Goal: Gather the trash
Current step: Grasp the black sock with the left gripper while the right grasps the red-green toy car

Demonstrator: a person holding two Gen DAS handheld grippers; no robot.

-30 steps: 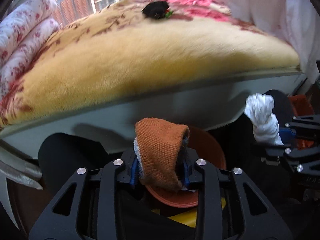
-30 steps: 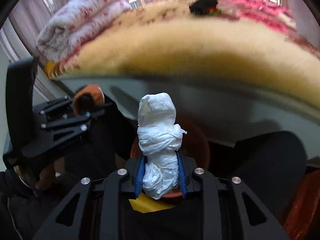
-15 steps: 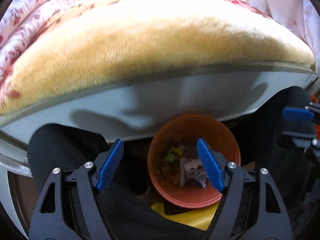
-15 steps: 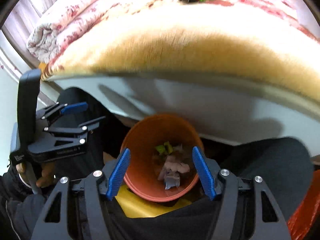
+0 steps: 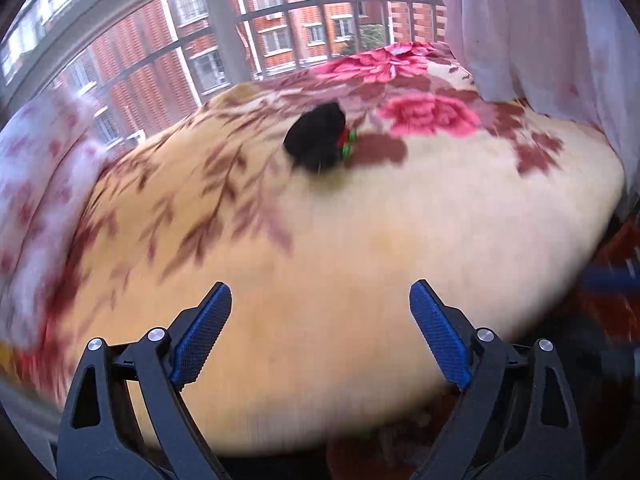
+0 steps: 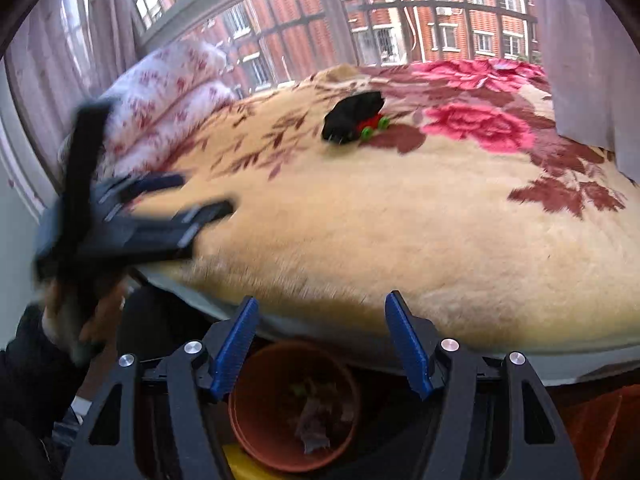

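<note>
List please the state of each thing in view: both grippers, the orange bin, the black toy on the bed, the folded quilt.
left gripper: jaws opening, nothing between them.
right gripper: open, empty.
orange bin: upright below the bed edge, trash inside.
black toy car: resting on the blanket, untouched.
folded quilt: folded, at the blanket's far left.
</note>
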